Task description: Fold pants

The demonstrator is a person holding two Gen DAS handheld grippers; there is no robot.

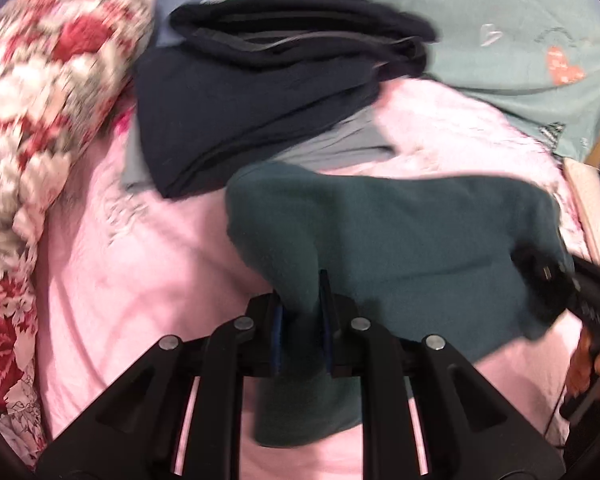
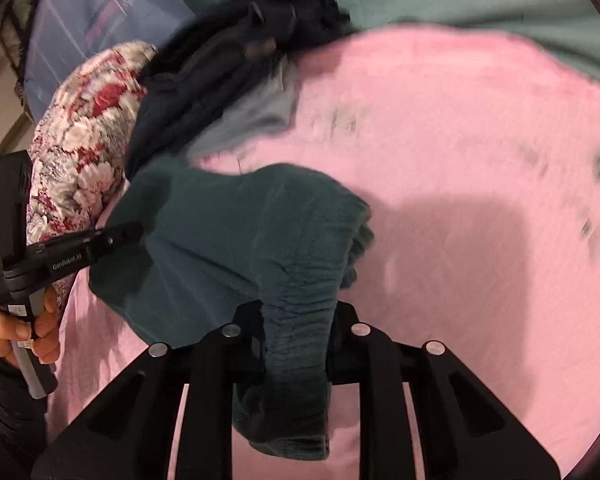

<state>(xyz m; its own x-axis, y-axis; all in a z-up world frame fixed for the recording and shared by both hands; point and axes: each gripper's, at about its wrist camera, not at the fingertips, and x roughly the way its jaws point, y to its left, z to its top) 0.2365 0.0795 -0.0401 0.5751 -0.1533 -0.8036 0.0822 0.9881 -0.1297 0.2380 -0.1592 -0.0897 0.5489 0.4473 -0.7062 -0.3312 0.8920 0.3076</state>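
The dark green fleece pants (image 1: 400, 232) hang stretched between both grippers above the pink bed sheet (image 1: 140, 288). My left gripper (image 1: 302, 320) is shut on one edge of the pants, with cloth bunched between its fingers. It also shows in the right wrist view (image 2: 136, 232) at the left. My right gripper (image 2: 296, 332) is shut on the gathered elastic waistband of the pants (image 2: 240, 240). It also shows at the right of the left wrist view (image 1: 540, 272), gripping the cloth's far corner.
A pile of dark navy and grey folded clothes (image 1: 268, 100) lies behind the pants. A red and white floral quilt (image 1: 48, 92) is at the left. A teal sheet with hearts (image 1: 500, 40) covers the far right. A pink sheet (image 2: 460, 200) spreads to the right.
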